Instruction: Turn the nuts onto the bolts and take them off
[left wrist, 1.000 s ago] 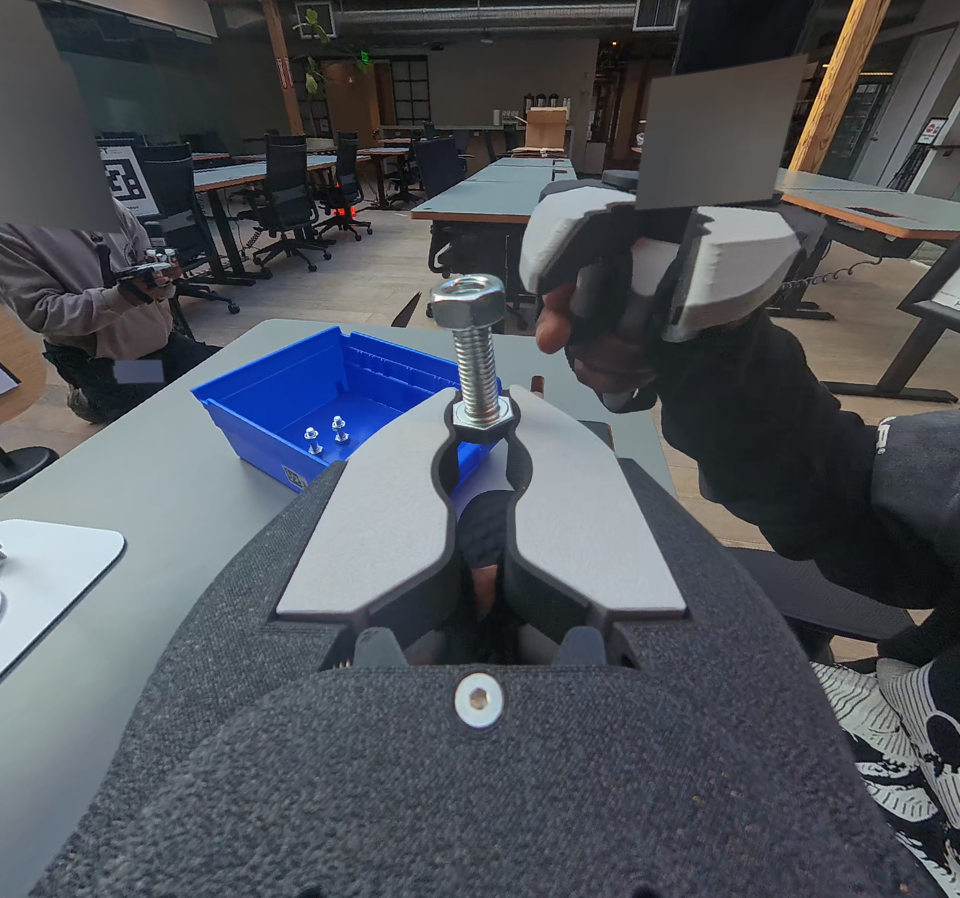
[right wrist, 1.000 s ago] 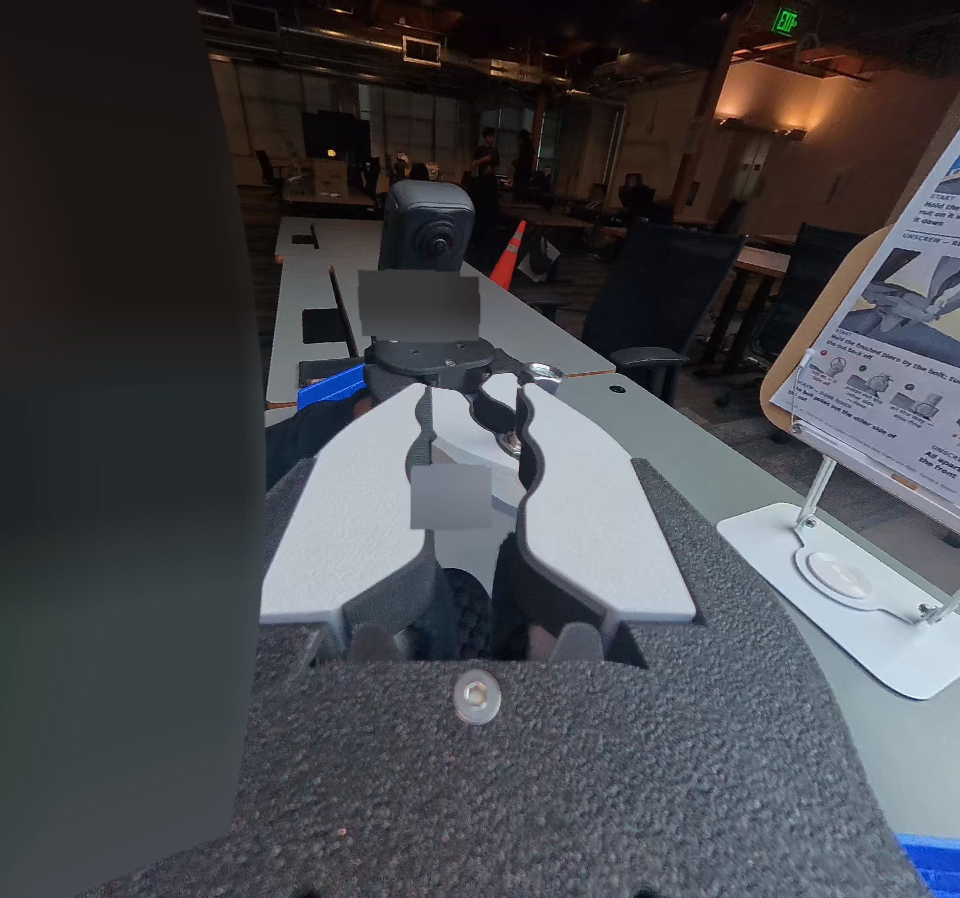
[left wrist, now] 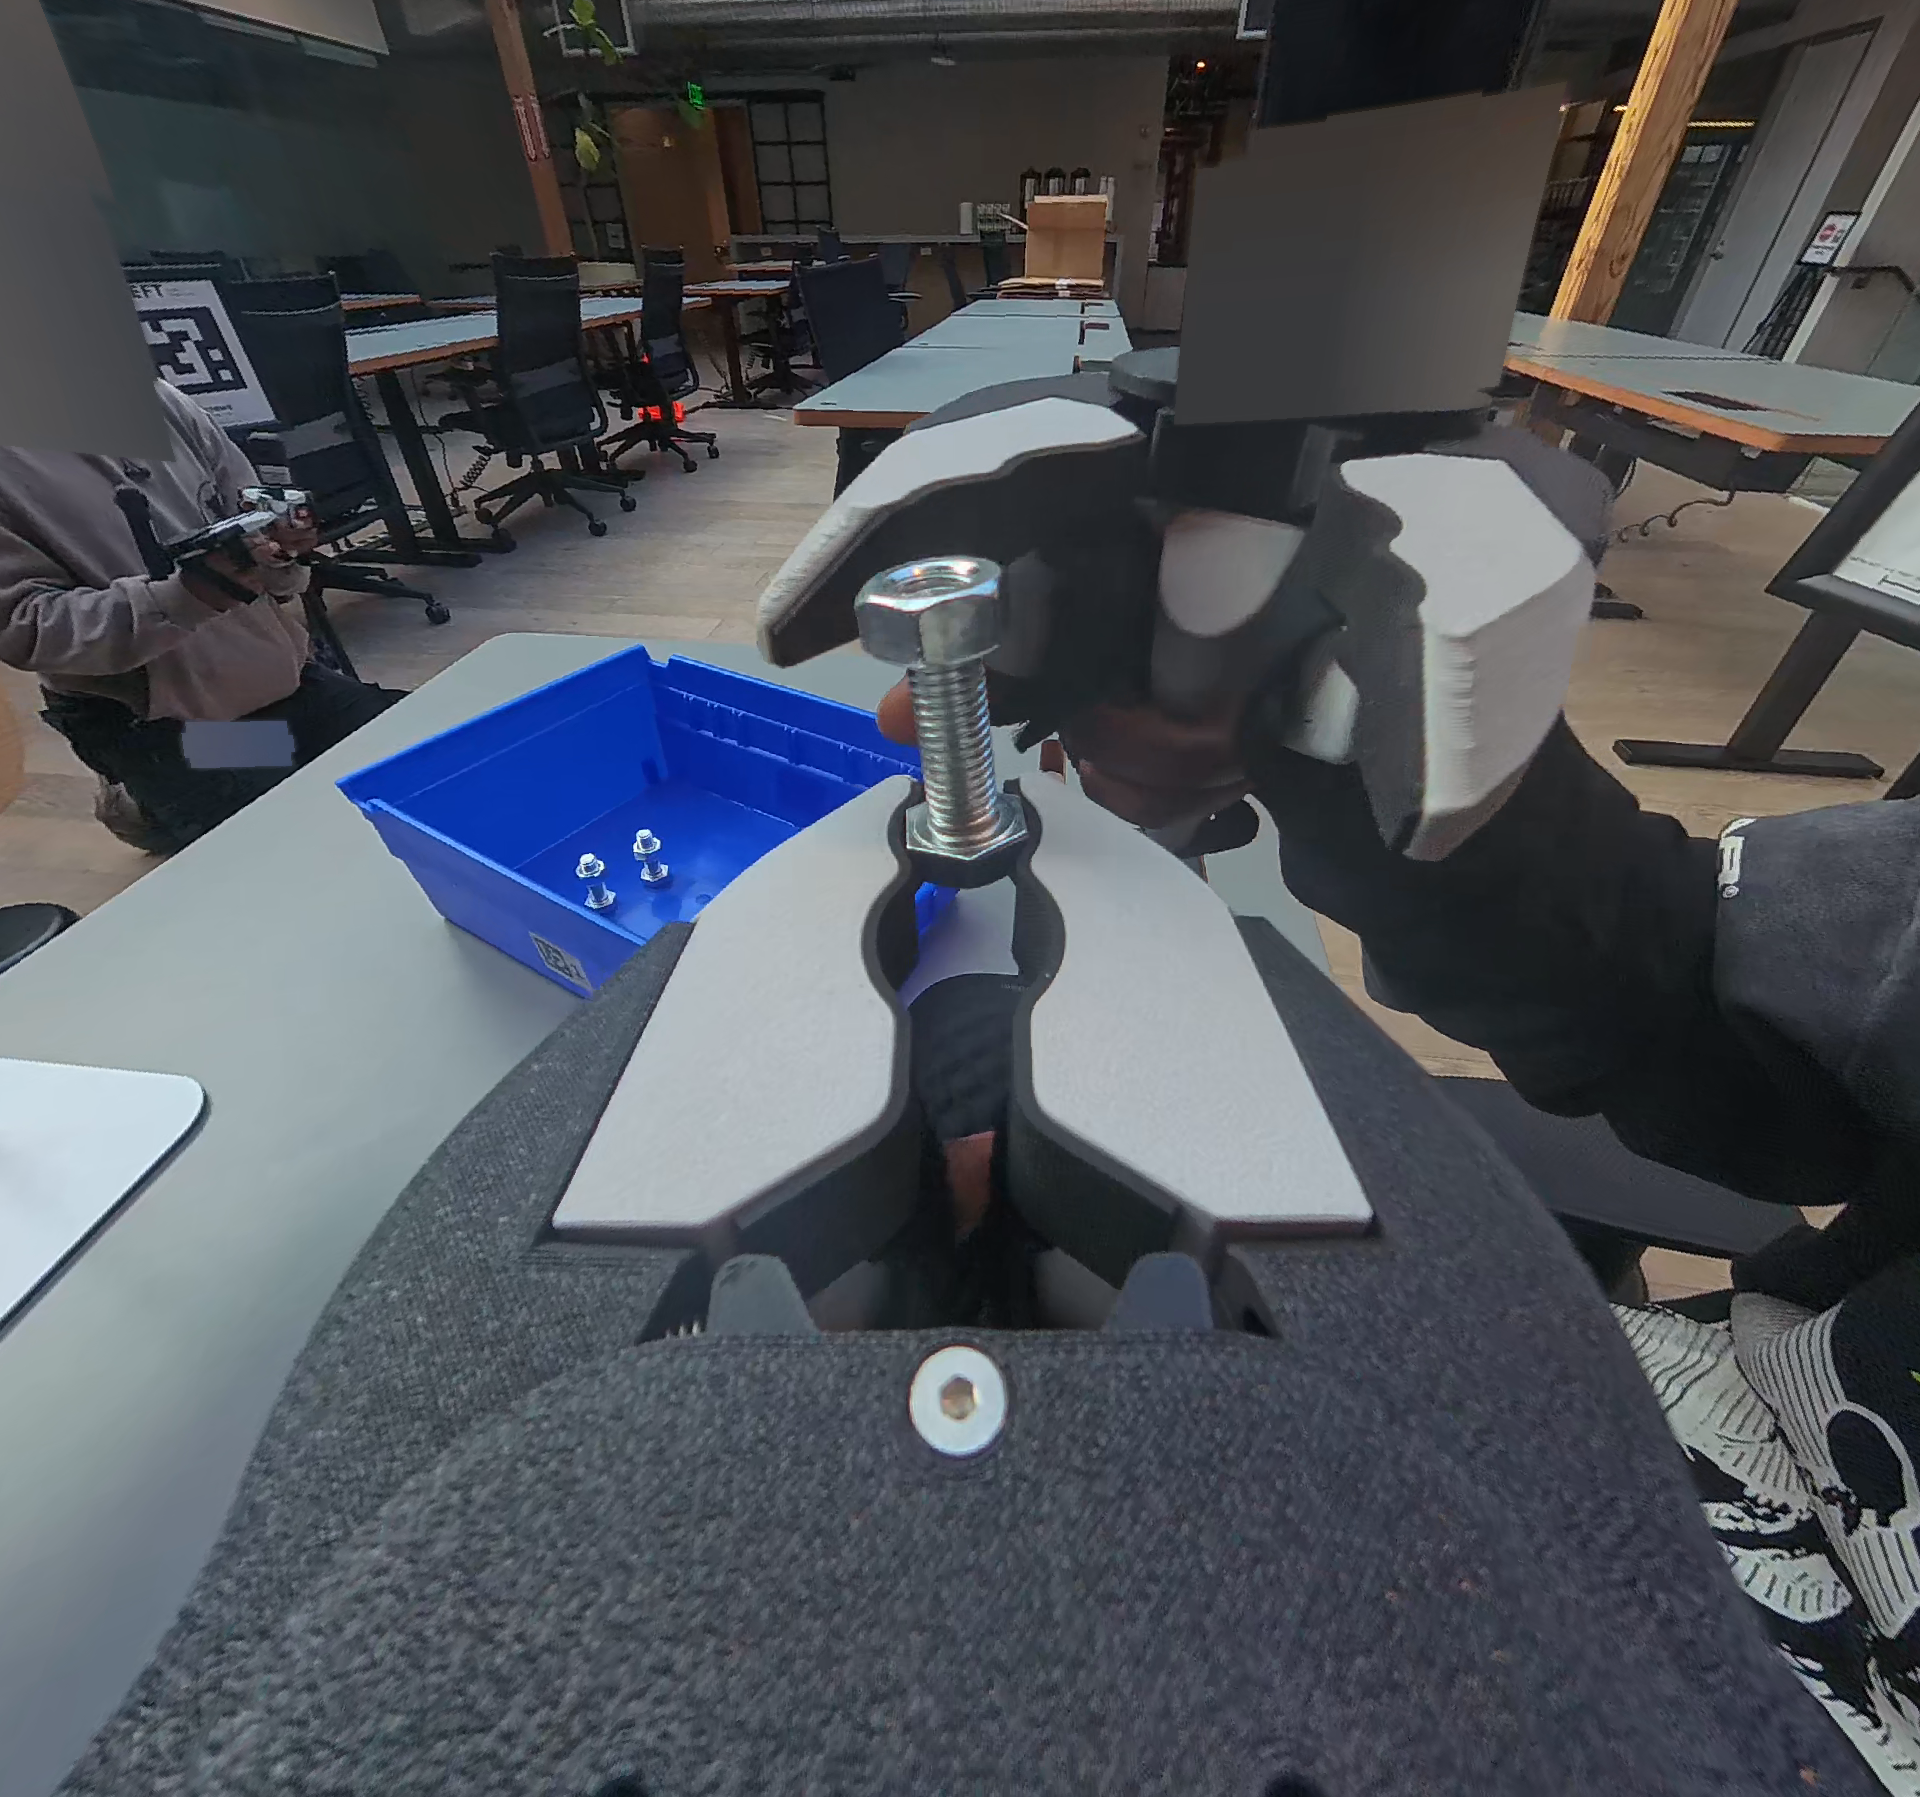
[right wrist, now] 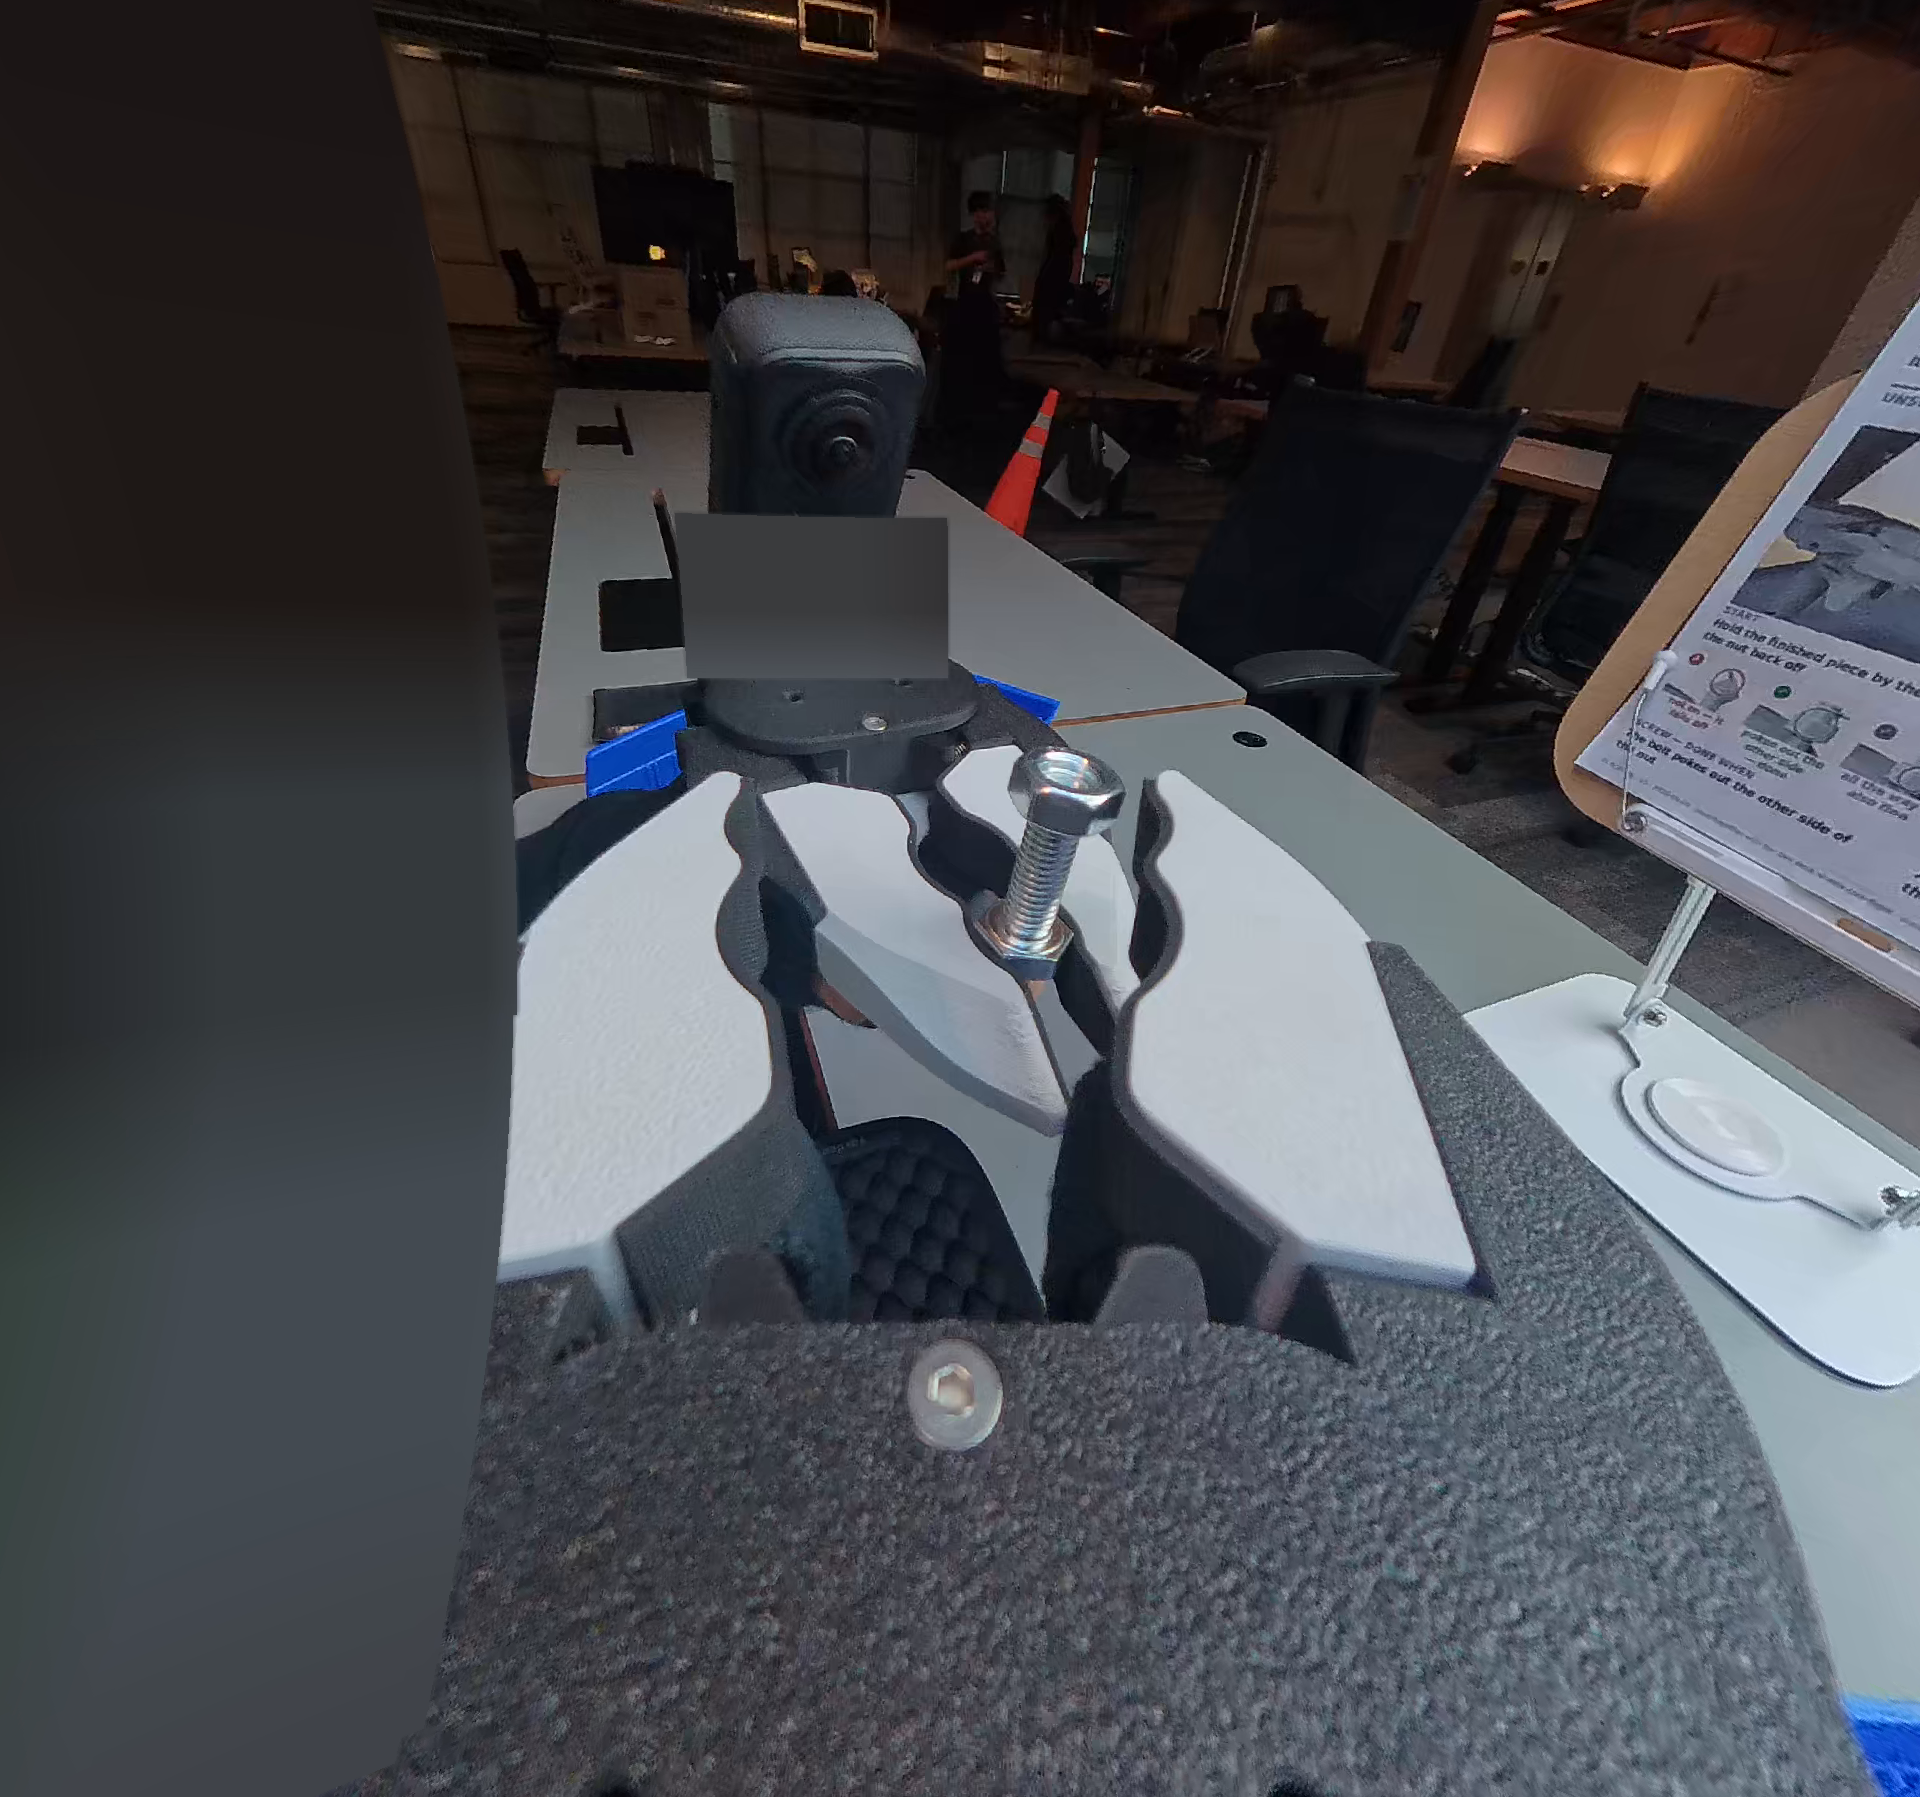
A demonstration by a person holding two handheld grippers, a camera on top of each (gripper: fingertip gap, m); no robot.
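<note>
Bin (left wrist: 499, 812) bolts (left wrist: 621, 872) too small.

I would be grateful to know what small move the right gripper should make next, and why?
Probably close the right gripper on the nut. Its jaws stand open on either side of the nut, which sits at the top of the bolt, while the left gripper clamps the lower hex end.
</note>
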